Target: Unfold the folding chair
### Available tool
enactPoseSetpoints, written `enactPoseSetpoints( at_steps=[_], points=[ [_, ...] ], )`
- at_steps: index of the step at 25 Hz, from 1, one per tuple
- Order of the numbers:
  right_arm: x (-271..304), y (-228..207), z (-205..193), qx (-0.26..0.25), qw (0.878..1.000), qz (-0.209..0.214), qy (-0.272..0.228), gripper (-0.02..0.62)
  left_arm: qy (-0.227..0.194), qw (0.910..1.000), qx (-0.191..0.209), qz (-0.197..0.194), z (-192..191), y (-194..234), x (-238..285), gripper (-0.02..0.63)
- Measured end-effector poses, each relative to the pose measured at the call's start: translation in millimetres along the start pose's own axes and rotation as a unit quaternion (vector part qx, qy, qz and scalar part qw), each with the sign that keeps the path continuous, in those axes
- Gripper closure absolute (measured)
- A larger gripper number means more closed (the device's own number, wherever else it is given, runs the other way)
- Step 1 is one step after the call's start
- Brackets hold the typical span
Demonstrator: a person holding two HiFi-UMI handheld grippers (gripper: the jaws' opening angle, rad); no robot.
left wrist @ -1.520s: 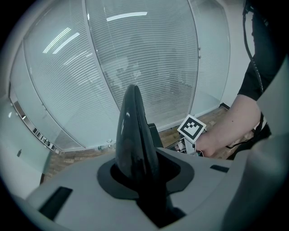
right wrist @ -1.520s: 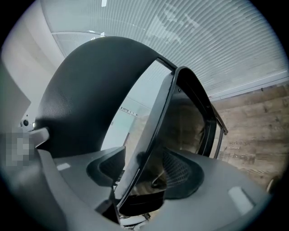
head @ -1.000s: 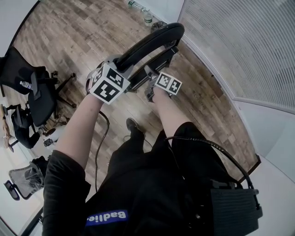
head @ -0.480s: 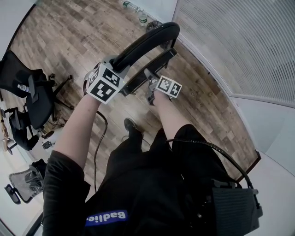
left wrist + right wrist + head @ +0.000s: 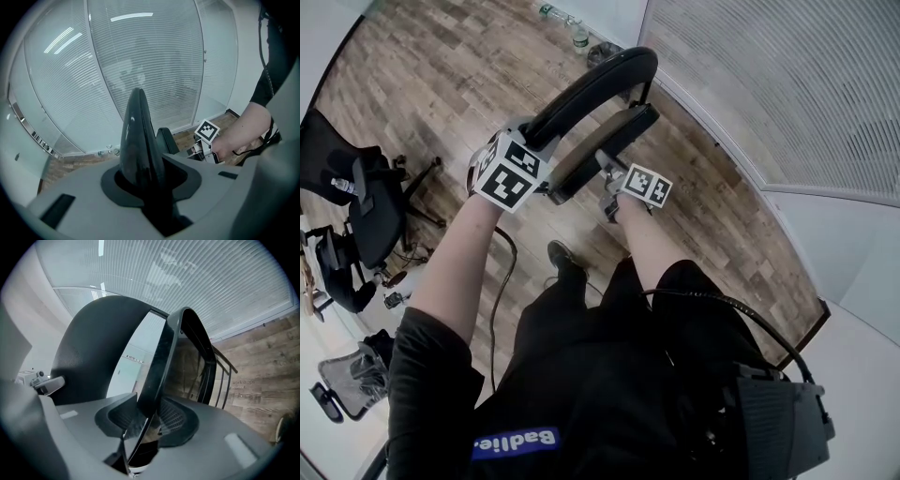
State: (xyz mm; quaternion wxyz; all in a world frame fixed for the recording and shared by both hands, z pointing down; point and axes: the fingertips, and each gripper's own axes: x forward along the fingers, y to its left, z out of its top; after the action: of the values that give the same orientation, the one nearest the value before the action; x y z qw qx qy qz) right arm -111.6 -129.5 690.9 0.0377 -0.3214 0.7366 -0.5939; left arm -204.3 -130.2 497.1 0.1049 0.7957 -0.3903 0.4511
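The black folding chair stands in front of me. My left gripper [image 5: 534,141] is shut on the top edge of its curved backrest [image 5: 591,89]; in the left gripper view the glossy backrest [image 5: 138,140] runs up between the jaws of that gripper [image 5: 150,187]. My right gripper [image 5: 607,173] is shut on the front edge of the seat [image 5: 600,150]. In the right gripper view the thin seat edge [image 5: 159,366] sits between the ribbed pads of the gripper [image 5: 145,423], with the backrest [image 5: 93,348] to its left. A gap shows between seat and backrest.
Black office chairs [image 5: 370,202] stand at the left on the wooden floor [image 5: 441,84]. Bottles [image 5: 578,37] lie by the glass wall with blinds [image 5: 769,84] behind the chair. A black cable [image 5: 502,281] hangs by my legs.
The right gripper has shifted toward me with the seat edge, and the gap between seat and backrest has widened. The left gripper has hardly moved.
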Motion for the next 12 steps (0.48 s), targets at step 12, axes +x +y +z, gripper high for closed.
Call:
enactPoseSetpoints(
  at_steps=[12],
  points=[
    [-62, -53, -19, 0.038, 0.999, -0.027, -0.006, 0.442, 0.001, 0.9998, -0.017, -0.012, -7, -15, 9, 0.511]
  ],
)
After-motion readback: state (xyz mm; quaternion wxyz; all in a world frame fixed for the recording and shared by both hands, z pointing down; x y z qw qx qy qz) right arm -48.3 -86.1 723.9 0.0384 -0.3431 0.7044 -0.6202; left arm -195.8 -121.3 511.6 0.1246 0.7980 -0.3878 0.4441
